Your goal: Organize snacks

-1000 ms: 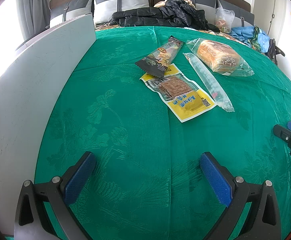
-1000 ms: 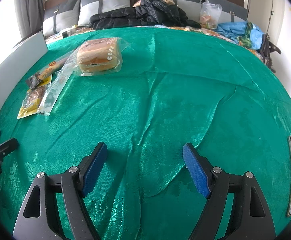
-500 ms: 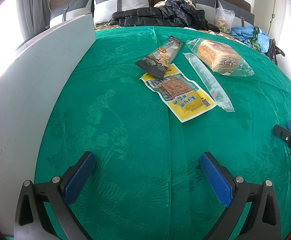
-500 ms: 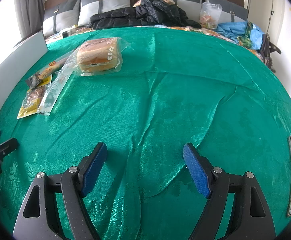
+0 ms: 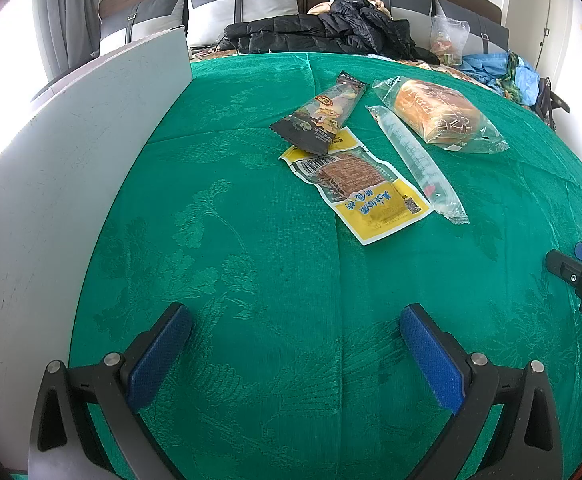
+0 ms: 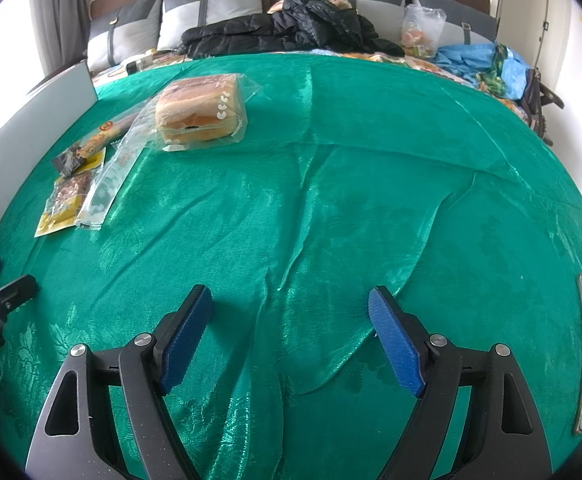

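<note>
A shiny green cloth [image 5: 219,240] with a woven leaf pattern covered the bench, lying smooth on the left and rucked into long creases on the right. Four wrapped snacks lay in a loose cluster on it, well ahead of both grippers. A flat yellow packet [image 5: 361,186] with a clear window showed a brown ridged slab inside; a dark, narrow foil wrapper [image 5: 323,114] with serrated ends overlapped its far end. Just beside these on the right lay a long, slim clear plastic sleeve [image 5: 415,158], and beyond it a soft, rounded bread loaf [image 5: 437,114] in a crinkly transparent bag. A plain pale panel [image 5: 51,184] stood along the cloth's left edge.

The left gripper [image 5: 295,344] hung over bare cloth, its two fingers [image 5: 159,356], faced with dimpled blue pads on black frames, spread wide with nothing between them. The right gripper [image 6: 291,332] stood likewise over the creased cloth, its fingers [image 6: 397,344] wide apart and empty.
</note>
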A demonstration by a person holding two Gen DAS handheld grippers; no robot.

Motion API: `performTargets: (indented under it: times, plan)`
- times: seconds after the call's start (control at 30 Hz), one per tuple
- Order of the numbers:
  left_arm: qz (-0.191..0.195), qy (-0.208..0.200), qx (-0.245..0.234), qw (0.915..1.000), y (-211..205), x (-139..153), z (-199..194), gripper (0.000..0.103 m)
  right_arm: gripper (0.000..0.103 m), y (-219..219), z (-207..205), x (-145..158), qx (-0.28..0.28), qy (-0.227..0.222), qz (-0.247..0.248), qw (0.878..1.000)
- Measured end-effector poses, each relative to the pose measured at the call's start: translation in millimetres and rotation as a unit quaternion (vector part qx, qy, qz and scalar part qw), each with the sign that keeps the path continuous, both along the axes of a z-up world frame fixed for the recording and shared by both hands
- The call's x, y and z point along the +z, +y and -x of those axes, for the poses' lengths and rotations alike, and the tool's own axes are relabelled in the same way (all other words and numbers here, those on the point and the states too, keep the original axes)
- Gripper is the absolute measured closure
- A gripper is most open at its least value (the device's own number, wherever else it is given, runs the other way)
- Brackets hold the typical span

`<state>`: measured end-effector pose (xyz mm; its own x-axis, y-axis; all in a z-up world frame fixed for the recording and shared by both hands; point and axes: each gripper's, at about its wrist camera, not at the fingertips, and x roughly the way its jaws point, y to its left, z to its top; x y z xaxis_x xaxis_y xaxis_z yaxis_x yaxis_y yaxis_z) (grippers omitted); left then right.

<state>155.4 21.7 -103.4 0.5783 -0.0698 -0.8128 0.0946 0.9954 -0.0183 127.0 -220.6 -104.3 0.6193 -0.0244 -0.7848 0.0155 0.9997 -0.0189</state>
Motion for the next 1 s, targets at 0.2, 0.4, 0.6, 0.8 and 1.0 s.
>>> performTargets:
  times: [0.2, 0.4, 0.6, 0.8, 1.0]
  plan:
    - [0.032, 0.030, 0.000, 0.9990, 0.7, 20.2, -18.2, 0.001, 0.020, 0.0, -0.1, 0.2, 0.000, 0.000, 0.000, 1.000]
    - [0.085, 0.072, 0.036, 0.9932, -7.1, 36.8, -85.1, 0.001, 0.019, 0.1, 0.1, -0.1, 0.001, 0.001, 0.000, 1.000]
    - [0.054, 0.120, 0.075, 0.9884, -22.1, 11.4, -130.7, 0.012, 0.019, 0.5, 0.0, 0.0, 0.002, 0.002, 0.000, 1.000]
    - [0.003, 0.083, 0.041, 0.9957, -37.0, 9.1, -125.4, 0.029, 0.018, 1.6, 0.5, -0.7, 0.002, 0.003, -0.001, 1.000]
    - [0.010, 0.095, -0.009, 0.9954, -4.3, 17.0, -93.9, 0.055, 0.017, 1.5, 0.4, -0.2, 0.002, 0.003, -0.001, 1.000]
